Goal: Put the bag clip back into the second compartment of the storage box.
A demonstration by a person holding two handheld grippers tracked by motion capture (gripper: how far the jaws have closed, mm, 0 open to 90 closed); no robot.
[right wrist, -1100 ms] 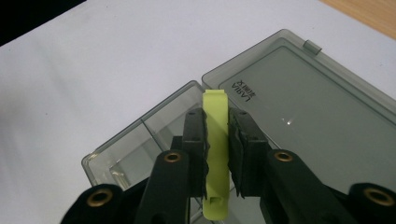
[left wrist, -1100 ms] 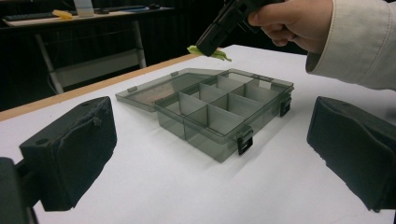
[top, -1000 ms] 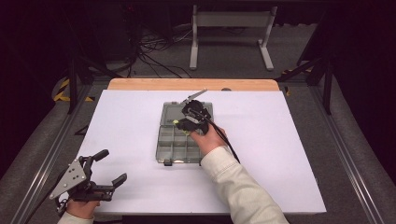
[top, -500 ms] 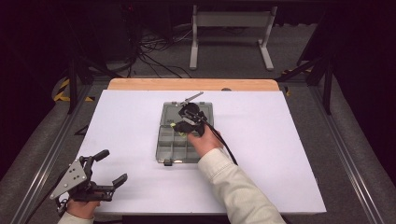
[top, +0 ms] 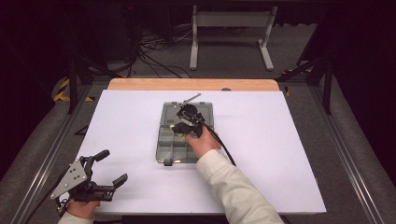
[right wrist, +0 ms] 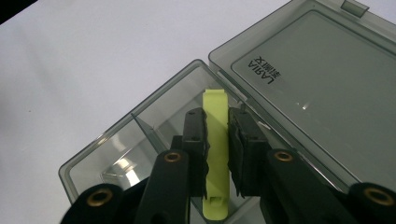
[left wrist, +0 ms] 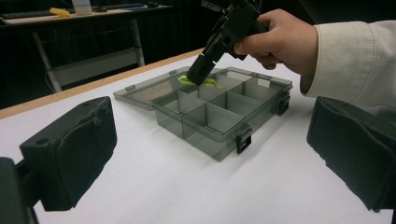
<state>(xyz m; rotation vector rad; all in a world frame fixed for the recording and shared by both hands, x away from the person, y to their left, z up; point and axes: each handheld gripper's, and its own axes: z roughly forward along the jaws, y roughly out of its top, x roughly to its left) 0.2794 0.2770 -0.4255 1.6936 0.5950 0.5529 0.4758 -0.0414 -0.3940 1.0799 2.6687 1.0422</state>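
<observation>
At the near left corner of the white table (top: 289,154), the left gripper (top: 111,169) lies low in the person's left hand (top: 80,208), with its two black padded jaws spread wide apart and nothing between them. In the left gripper view those jaws frame the scene from either side, well short of the box.

Toward the middle of the table sits the smoky grey, translucent plastic organiser box (top: 173,148), divided by thin walls into several compartments. Its flat hinged lid (right wrist: 322,74) is folded fully open and lies on the table at the far side of the box, with printed lettering showing on its inner face.

Over the far end of the box, the right gripper (right wrist: 217,140) points steeply down, held in the person's right hand (top: 201,142), whose cream sleeve (top: 238,191) runs to the bottom edge of the high view. Its jaws are clamped on a narrow, flat, yellow-green plastic clip (right wrist: 215,154), which stands lengthwise between the pads. The clip's tip reaches into a compartment in the row next to the lid hinge; whether it touches the floor of that compartment is hard to judge from here.
</observation>
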